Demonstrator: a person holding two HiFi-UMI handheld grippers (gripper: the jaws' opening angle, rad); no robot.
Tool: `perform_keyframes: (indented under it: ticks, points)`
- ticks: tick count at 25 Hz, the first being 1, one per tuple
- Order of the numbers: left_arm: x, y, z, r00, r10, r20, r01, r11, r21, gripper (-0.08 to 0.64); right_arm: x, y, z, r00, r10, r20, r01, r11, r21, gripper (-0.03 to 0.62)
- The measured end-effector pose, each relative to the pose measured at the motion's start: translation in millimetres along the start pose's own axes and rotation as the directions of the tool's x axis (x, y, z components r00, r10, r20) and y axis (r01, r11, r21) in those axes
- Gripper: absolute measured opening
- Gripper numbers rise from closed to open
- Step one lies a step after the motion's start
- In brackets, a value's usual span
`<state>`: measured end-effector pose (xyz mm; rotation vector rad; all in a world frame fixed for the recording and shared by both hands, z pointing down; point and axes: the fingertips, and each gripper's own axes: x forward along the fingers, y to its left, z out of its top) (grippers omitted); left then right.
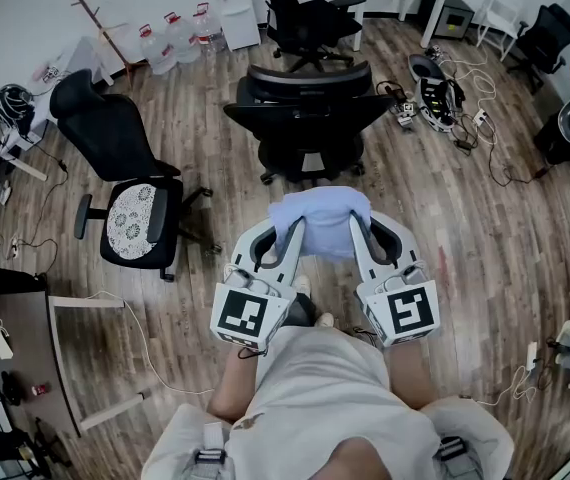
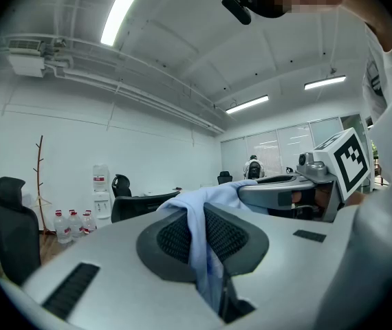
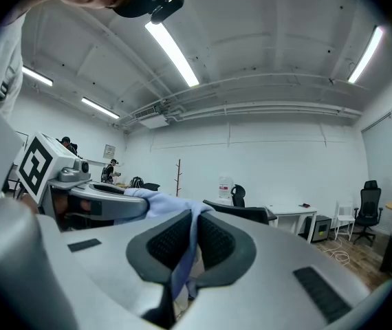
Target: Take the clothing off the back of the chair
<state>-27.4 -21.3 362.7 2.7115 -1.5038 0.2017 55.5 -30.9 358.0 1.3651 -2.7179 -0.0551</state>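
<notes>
Clothing (image 1: 322,216) edges in left claw (image 1: 292,230), right claw (image 1: 356,230)

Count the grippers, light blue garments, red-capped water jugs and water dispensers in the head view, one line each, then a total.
grippers: 2 (left gripper, right gripper)
light blue garment: 1, pinched in both grippers
water jugs: 3
water dispenser: 1
total: 7
</notes>
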Motion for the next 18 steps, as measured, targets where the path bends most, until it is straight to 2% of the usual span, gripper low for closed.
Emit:
perform_keyframes:
  ticks: [18]
  points:
    - [7.0,12.5,7.7,1.000,0.007,0.004,-0.007,1.000,0.008,0.044,14.1,-3.9,7.1,1.000,0.006,0.012,-0.006,1.000,0.000,0.032]
